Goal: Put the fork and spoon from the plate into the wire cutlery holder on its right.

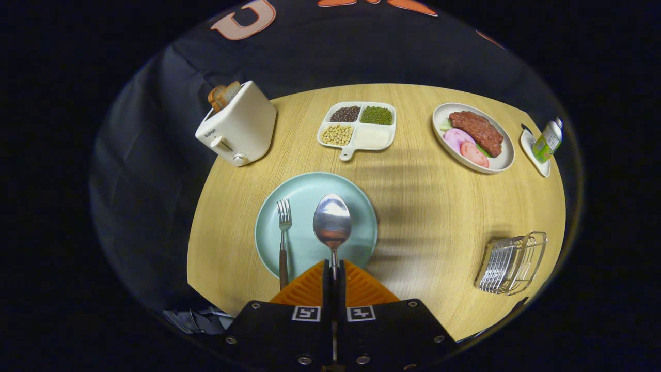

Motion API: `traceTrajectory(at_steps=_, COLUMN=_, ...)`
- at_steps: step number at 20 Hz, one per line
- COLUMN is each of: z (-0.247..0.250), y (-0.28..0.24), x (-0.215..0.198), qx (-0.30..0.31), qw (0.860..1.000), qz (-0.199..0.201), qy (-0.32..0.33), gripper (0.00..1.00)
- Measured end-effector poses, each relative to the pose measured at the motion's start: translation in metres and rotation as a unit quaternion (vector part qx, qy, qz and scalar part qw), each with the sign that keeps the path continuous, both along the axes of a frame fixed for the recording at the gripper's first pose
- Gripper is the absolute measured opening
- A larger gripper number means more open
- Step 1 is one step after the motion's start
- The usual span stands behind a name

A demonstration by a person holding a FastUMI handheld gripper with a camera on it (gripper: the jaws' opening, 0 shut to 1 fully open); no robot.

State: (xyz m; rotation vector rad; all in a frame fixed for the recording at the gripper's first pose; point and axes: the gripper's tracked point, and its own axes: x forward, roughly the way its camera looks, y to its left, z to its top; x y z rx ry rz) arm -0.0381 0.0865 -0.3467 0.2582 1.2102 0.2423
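A pale green plate (356, 206) lies on the round wooden table just ahead of my fingers. My gripper (334, 269) is shut on the spoon (332, 223), whose handle runs back between the two orange fingers (310, 287); its bowl points away over the plate. The fork (283, 235), with a dark handle, lies on the plate to the left of the spoon, tines pointing away. The wire cutlery holder (512, 263) stands on the table to the right of the plate, near the table's edge.
A white toaster (237, 126) with bread stands at the back left. A divided dish of beans (357, 127) sits beyond the plate. A plate of meat (474, 137) and a small bottle on a dish (546, 140) are at the back right.
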Motion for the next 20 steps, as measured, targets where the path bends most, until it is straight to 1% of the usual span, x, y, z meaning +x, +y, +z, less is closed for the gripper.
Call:
traceTrajectory(at_steps=5, z=0.029, y=-0.058, x=-0.012, qx=-0.001, qw=0.998, qz=-0.057, qy=-0.026, gripper=0.04)
traceTrajectory(at_steps=8, z=0.04, y=-0.096, x=-0.023, qx=-0.003, qw=0.995, qz=-0.097, qy=-0.039, gripper=0.04)
traceTrajectory(at_steps=14, z=0.043, y=-0.174, x=-0.055, qx=-0.008, qw=0.984, qz=-0.17, qy=-0.043, gripper=0.04)
traceTrajectory(at_steps=16, z=0.039, y=-0.194, x=-0.065, qx=-0.01, qw=0.982, qz=-0.184, qy=-0.041, gripper=0.04)
traceTrajectory(at_steps=20, z=0.033, y=-0.219, x=-0.081, qx=-0.01, qw=0.98, qz=-0.194, qy=-0.037, gripper=0.04)
